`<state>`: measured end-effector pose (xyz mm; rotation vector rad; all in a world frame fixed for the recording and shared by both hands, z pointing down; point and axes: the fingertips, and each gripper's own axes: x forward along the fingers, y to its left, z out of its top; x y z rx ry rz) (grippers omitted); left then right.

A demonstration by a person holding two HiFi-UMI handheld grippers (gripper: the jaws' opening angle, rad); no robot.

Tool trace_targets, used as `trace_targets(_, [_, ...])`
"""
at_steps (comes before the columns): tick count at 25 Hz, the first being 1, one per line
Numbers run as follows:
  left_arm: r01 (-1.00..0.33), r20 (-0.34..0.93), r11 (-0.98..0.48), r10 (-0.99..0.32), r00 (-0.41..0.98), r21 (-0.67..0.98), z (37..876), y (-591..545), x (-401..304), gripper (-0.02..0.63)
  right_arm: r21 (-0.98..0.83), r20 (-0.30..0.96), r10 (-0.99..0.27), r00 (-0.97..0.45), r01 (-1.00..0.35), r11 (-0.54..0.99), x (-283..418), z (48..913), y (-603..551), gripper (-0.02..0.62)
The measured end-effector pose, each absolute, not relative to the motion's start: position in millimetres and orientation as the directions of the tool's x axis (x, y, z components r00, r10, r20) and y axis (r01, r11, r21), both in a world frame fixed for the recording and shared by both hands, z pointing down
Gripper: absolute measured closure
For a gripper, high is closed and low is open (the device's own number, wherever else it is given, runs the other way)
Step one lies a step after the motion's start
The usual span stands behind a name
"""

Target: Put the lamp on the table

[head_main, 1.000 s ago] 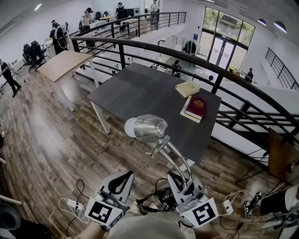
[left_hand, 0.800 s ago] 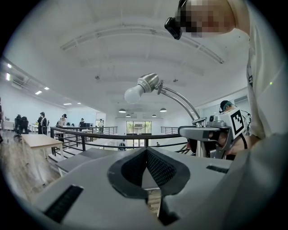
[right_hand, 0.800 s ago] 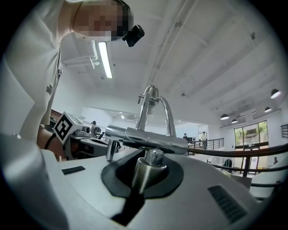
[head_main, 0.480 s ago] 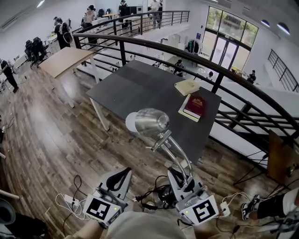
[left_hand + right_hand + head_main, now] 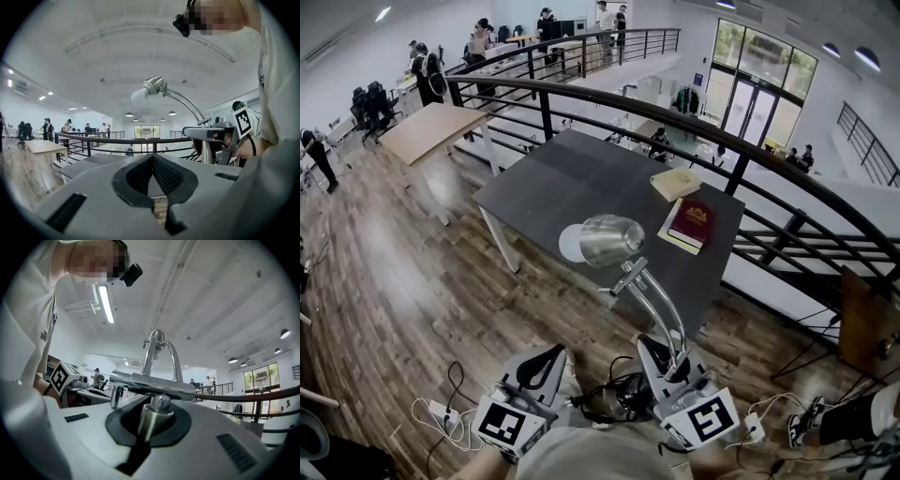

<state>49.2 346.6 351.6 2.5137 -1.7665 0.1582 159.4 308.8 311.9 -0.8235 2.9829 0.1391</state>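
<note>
The lamp [image 5: 602,242] was off the ground, carried in the right tongs [image 5: 673,367]. They were clamped shut on the chrome stem low down, and the right gripper view showed the post pinched between the pads [image 5: 140,420]. Its shade and bulb leaned forward over the wooden floor, just short of the near edge of the dark desk [image 5: 572,178]. The left tongs [image 5: 546,361] were closed on nothing, tips meeting, and rode alongside to the left.

This looked like the carry, with the setting-down not yet begun. The shade sat far out from the grip, so its weight would likely try to twist the stem in the pads. The clamp should be kept tight and the stem near upright on the way over.

The desk's near and left parts were bare, while a red book [image 5: 692,217] and a tan book [image 5: 675,181] lay towards its far right corner. The bare patch, well in from the edge, seemed the better target (the lamp's foot was hidden below the tongs, so its footing could not be judged). The grip should be let go only once the lamp stood by itself.
</note>
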Motion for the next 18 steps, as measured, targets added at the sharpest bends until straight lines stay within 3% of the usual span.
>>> trace_targets(11, [-0.935,0.072,-0.354,-0.933,0.353,-0.003,364,279,6,0.601,0.104,-0.076,-0.515,-0.854,-0.521,0.847,117,326,245,0.598])
trace_targets(18, [-0.931,0.109,-0.365,-0.925,0.364,0.009,373,204,-43,0.601,0.095,-0.071,-0.522,-0.85,-0.526,0.845,72,330,175,0.598])
